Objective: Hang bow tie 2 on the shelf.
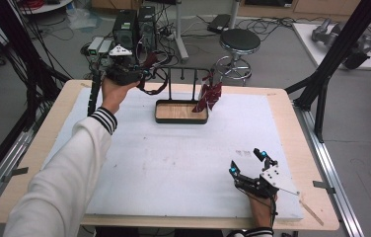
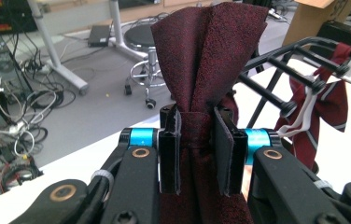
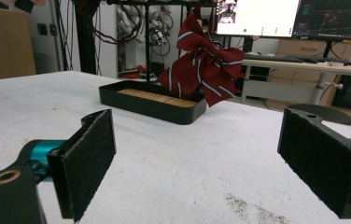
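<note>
My left gripper [image 2: 196,122] is shut on the knot of a plain dark red bow tie [image 2: 208,51], whose cloth fans out above the jaws. In the high view this gripper [image 1: 141,69] is held in the air at the left end of a black hanging rack [image 1: 189,70]. A red bow tie with white stripes [image 1: 209,96] hangs from the rack's right end over its wooden base tray [image 1: 181,118]. My right gripper [image 1: 246,162] rests on the table near the front right, open, with nothing between its pads [image 3: 89,158].
The rack's pegs [image 2: 295,70] stick out to the right of the held tie, with the striped tie [image 2: 325,107] hanging from them. A white mat [image 1: 173,163] covers the table. A stool [image 1: 240,42] and cables lie on the floor beyond the far edge.
</note>
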The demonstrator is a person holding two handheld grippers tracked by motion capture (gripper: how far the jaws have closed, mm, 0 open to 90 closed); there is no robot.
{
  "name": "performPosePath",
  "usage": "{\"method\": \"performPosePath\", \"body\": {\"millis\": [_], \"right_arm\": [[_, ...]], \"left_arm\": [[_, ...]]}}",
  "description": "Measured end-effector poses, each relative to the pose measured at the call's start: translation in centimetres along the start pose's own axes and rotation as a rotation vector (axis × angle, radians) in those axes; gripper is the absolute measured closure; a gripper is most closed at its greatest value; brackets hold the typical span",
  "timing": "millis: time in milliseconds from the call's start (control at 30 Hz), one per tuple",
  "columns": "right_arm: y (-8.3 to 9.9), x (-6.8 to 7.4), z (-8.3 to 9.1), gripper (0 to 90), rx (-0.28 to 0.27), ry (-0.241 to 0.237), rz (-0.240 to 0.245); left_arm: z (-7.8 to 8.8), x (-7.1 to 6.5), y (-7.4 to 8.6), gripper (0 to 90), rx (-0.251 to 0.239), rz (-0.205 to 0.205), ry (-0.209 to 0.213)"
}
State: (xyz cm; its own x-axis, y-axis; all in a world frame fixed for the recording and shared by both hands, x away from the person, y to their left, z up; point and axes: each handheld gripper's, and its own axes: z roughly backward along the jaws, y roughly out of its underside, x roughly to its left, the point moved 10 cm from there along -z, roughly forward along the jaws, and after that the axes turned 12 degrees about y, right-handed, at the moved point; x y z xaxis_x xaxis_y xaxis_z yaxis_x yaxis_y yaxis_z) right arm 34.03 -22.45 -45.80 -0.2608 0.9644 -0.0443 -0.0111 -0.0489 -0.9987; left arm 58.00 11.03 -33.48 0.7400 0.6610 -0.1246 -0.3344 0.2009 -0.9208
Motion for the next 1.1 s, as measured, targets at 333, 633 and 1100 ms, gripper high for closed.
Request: {"method": "performPosePath", "body": {"millis": [333, 633, 1100], "right_arm": [[0.0, 0.0, 0.0, 10.6, -0.002, 0.000, 0.001], [0.0, 0.0, 0.0, 10.6, -0.002, 0.000, 0.001], [0.0, -0.1, 0.0, 10.6, 0.001, 0.001, -0.005]], "left_arm": [[-0.2, 0.7, 1.5, 73.4, 0.043, 0.012, -0.027], [-0.5, 0.7, 2.5, 72.9, 0.067, 0.031, -0.019], [-0.5, 0.7, 3.2, 70.2, 0.091, 0.033, -0.032]]}}
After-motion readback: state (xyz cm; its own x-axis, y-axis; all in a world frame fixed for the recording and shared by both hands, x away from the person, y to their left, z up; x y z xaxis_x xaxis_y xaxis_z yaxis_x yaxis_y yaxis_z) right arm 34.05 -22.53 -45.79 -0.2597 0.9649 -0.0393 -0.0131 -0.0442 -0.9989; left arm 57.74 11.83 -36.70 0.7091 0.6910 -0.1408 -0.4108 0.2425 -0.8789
